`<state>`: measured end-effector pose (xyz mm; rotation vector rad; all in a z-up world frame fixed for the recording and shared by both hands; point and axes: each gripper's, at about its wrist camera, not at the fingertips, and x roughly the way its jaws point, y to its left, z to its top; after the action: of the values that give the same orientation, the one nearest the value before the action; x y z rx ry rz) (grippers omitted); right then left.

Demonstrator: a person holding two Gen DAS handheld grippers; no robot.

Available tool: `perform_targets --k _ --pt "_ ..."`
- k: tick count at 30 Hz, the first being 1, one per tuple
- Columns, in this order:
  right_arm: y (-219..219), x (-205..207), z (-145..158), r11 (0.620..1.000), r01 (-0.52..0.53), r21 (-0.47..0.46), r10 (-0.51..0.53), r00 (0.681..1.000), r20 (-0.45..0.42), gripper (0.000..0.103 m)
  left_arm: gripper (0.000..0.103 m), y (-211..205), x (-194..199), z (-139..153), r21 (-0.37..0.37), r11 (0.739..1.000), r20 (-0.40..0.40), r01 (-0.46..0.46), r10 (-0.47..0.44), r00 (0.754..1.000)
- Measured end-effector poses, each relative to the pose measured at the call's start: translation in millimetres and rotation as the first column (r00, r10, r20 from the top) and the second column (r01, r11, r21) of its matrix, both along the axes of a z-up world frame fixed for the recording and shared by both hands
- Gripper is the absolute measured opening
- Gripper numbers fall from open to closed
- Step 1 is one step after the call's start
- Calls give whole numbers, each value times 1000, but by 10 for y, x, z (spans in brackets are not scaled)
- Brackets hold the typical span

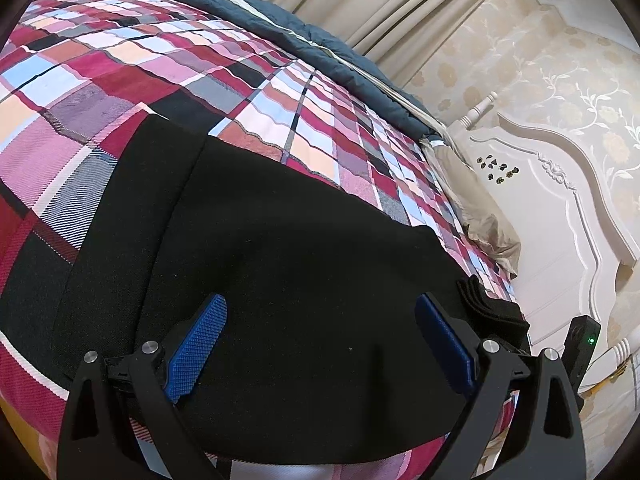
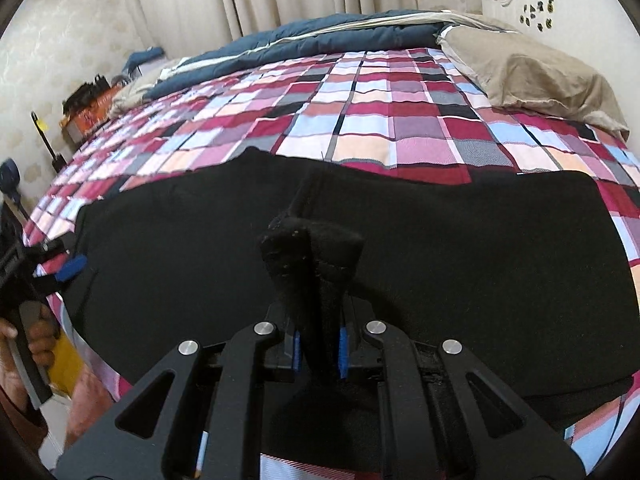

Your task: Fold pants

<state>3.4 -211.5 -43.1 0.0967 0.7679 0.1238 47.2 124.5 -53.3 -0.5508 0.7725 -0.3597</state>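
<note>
At the far left of the right wrist view, a person's hand [image 2: 38,334] holds the left gripper [image 2: 60,264] at the left end of the black pants [image 2: 460,248]. In its own view the left gripper [image 1: 320,320] has its 2 blue pads [image 1: 198,348] spread wide apart above the flat cloth, pinching nothing. The pants lie across the near part of the plaid bedspread [image 2: 360,120], long axis running left to right, with a stacked, folded edge showing at the right in the left wrist view. Toward the middle, the right gripper [image 2: 319,350] is clamped on a bunched tuft of the pants, which stands up between its 2 pads with cloth trailing away from the fingers toward the far side. Judging by this, the right hand is the one placed to carry the fold, and the rest of the garment lies far of and to both sides of its fingers. Further right, a beige pillow [image 2: 532,76] sits at the bed's far right corner.
</note>
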Motion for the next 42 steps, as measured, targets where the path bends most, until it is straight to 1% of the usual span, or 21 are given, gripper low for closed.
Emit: perform_targets --k 8,17,25,29,31,35,39,42 --pt "100 -17 -37 997 -10 -79 10 1000 -3 13 94 -17 7 -2 8 1000 2 -1 1 1000" --pt "163 -28 -53 993 -15 -116 15 1000 0 14 94 -14 6 -1 8 1000 3 0 0 1000" --pt "278 -64 -46 992 -41 -119 42 999 4 14 94 -21 2 0 9 1000 3 0 0 1000" --pt "348 -81 -64 987 -50 -149 52 999 5 16 94 -25 2 1 10 1000 3 0 0 1000" --pt "350 -87 -69 989 -54 -136 54 999 1 21 94 -28 0 2 11 1000 4 0 0 1000" --pt "381 -128 -56 992 -70 -101 70 998 -3 27 94 -22 8 1 14 1000 4 1 -1 1000" --pt "440 -249 -29 992 -118 -35 118 993 -6 46 94 6 27 -9 19 1000 5 4 -4 1000" --pt "496 -384 -30 978 -204 37 205 978 -28 58 94 7 27 -10 21 1000 5 4 -4 1000"
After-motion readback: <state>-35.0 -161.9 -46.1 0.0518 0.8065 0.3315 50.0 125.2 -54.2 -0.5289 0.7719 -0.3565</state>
